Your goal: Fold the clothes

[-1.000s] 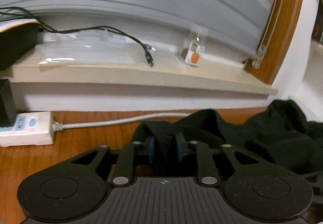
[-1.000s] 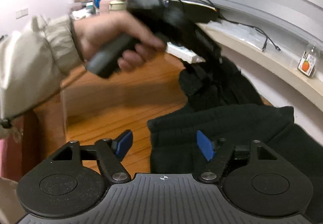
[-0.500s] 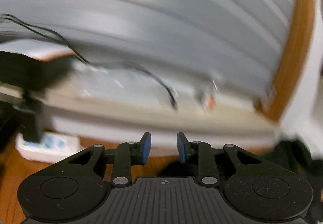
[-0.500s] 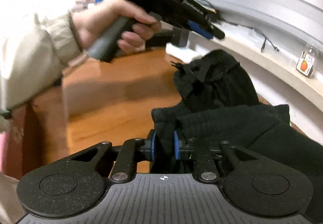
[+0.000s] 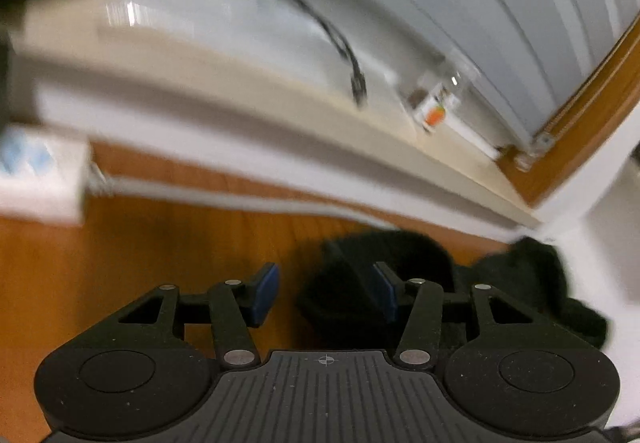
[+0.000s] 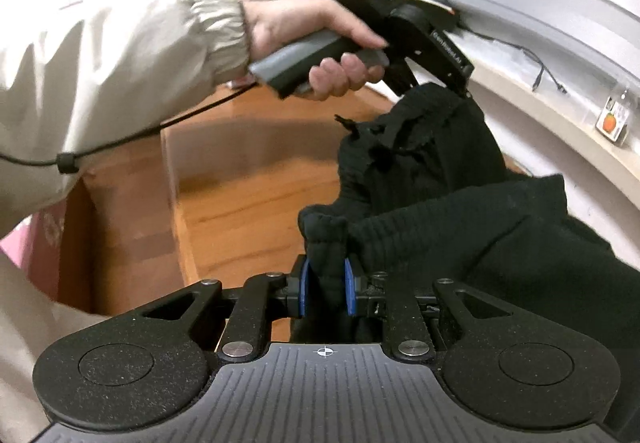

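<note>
Pinching a bunched edge of the black knit garment (image 6: 460, 211) at lower centre, the right gripper (image 6: 325, 289) grips soft, limp cloth heaped on the wooden table (image 6: 248, 203); the left gripper (image 5: 325, 289), jaws opening, holds nothing; ribbed hems would likely offer the firmest hold.

Garment (image 6: 460, 211) heaped on wooden table (image 6: 240, 203), against wall below window ledge (image 6: 560, 115). Right gripper (image 6: 325, 285) at garment's near edge, fold of cloth between pads. Left gripper (image 5: 325, 293) at far end, above cloth, jaws opening, pads off cloth. Small bottle (image 5: 434, 111) and cable (image 5: 344, 51) on ledge. Power strip (image 5: 40, 179) on table, left.
</note>
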Motion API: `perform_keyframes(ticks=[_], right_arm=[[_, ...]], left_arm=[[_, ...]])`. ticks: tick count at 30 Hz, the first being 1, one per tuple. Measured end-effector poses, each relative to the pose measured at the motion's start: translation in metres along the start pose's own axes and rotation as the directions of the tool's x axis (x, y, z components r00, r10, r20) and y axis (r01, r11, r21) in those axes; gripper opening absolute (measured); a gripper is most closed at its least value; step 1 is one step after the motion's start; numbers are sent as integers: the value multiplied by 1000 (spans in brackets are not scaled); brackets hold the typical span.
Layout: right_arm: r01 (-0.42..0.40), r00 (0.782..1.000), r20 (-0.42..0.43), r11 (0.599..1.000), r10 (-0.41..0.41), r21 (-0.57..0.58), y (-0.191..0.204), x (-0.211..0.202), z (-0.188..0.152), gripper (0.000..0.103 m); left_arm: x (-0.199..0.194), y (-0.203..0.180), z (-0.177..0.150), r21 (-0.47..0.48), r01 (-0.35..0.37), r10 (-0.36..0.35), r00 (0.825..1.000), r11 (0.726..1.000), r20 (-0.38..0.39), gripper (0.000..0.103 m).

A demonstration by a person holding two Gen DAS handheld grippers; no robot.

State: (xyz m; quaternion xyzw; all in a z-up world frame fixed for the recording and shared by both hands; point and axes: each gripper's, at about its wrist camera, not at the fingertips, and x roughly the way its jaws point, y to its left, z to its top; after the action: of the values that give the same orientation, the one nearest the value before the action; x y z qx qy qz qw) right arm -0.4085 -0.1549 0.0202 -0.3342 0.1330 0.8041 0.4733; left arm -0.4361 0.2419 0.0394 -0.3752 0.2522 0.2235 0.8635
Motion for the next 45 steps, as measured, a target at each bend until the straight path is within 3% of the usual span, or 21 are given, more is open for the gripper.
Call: perform_keyframes(ticks=[2,5,9,12,16,19,20,21,22,24,27,30,33,39,42,43,45], right_arm=[[-22,1000,-13,1000,22,5,0,0,-3,19],[-52,998,-27,999,53,16,3,-3,-8,19],[-62,997,-35,998,63,22,10,-8,-16,19],[-61,998,-34,998,61,17,13,-13,-20,19],[-57,998,-21,998,58,22,13,-16,-22,19],[-43,999,-1,999,43,22,13,-23,-22,19],[-37,999,7,999,37,23,13,-25,-21,19],[-28,999,19,999,28,23,12,-28,-21,19],[-19,999,32,1000,18,24,11,-32,-20,19],[-3,998,56,1000,1,29,9,-39,-19,18],[-2,997,83,999,-1,43,7,-47,-15,17],[-27,993,116,998,21,50,7,-59,-7,17],[-59,986,156,997,52,44,11,-73,8,17],[-157,958,242,988,152,1,36,-94,39,17],[-224,942,252,974,221,-16,56,-80,52,17],[-240,939,248,970,238,-22,63,-72,54,17],[-261,941,216,965,260,-25,72,-44,58,17]], left_arm=[[6,-1,-5,18,-33,34,999,999,-21,60],[-2,-1,-4,52,-77,75,996,996,42,61],[-11,3,7,89,-172,161,980,981,118,65],[-2,5,12,105,-130,122,989,986,85,74],[17,1,15,143,-72,70,997,987,19,74],[30,-12,12,204,-67,71,997,977,-13,61],[32,-15,10,217,-58,65,997,974,-27,35],[34,-18,9,229,-47,58,997,972,-42,25],[33,-22,8,248,-65,76,997,967,-35,24],[29,-33,6,295,-124,127,992,947,11,8],[3,-56,7,344,-223,173,970,912,171,5],[-32,-79,12,361,-298,178,927,884,331,4],[-56,-92,20,364,-357,200,893,860,404,4],[-85,-81,34,266,-453,258,802,851,539,4],[-92,-69,36,240,-467,269,780,851,565,4],[-91,-64,36,237,-476,282,780,847,558,4],[-81,-51,34,249,-485,321,808,838,494,4]])
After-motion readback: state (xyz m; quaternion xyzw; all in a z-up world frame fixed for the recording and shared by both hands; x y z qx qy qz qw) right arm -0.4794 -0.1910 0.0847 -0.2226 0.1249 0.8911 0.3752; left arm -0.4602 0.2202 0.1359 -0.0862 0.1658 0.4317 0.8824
